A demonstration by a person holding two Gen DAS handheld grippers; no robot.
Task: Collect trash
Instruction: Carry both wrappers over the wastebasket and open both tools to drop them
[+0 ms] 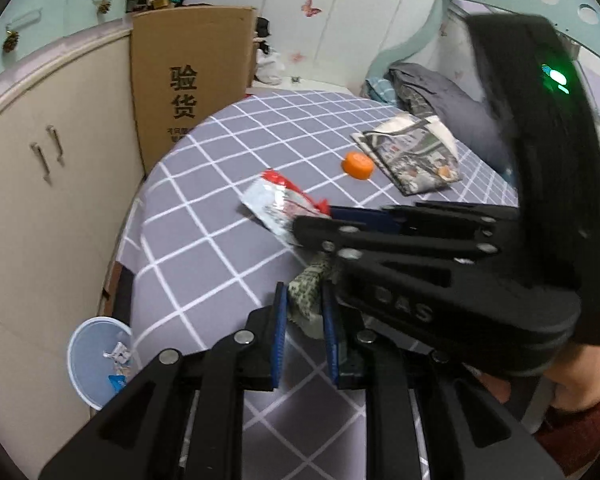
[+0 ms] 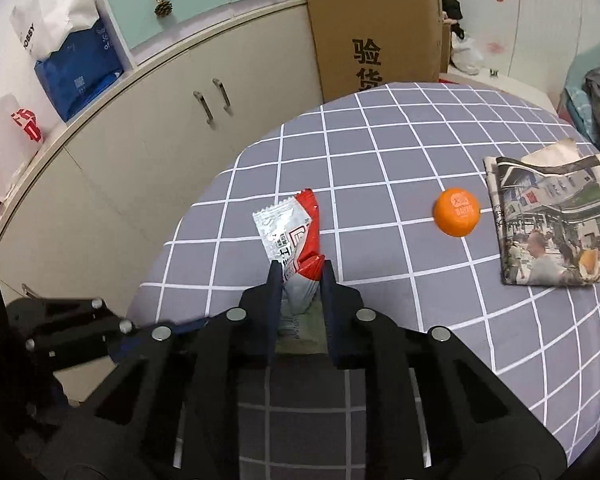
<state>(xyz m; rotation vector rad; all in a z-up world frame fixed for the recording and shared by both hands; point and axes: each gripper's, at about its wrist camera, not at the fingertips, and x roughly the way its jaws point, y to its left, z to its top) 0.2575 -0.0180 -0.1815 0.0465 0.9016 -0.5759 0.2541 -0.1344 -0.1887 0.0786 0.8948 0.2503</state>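
A red-and-silver snack wrapper (image 2: 290, 232) lies on the grey checked tablecloth (image 2: 380, 152). My right gripper (image 2: 300, 276) is shut on its near end. The left wrist view shows the same wrapper (image 1: 276, 200) with the right gripper (image 1: 316, 220) coming in from the right. My left gripper (image 1: 304, 312) is shut on a crumpled green patterned scrap (image 1: 306, 292), held just above the cloth. An orange round object (image 2: 457, 212) sits farther right on the table, apart from both grippers.
A folded bag with a newspaper print (image 2: 552, 236) lies at the table's right. A white bin (image 1: 100, 360) holding some scraps stands on the floor left of the table. A cardboard box (image 2: 376, 32) leans against the cream cabinets (image 2: 160, 140). A hand in a red sleeve (image 1: 580, 408) holds the right gripper.
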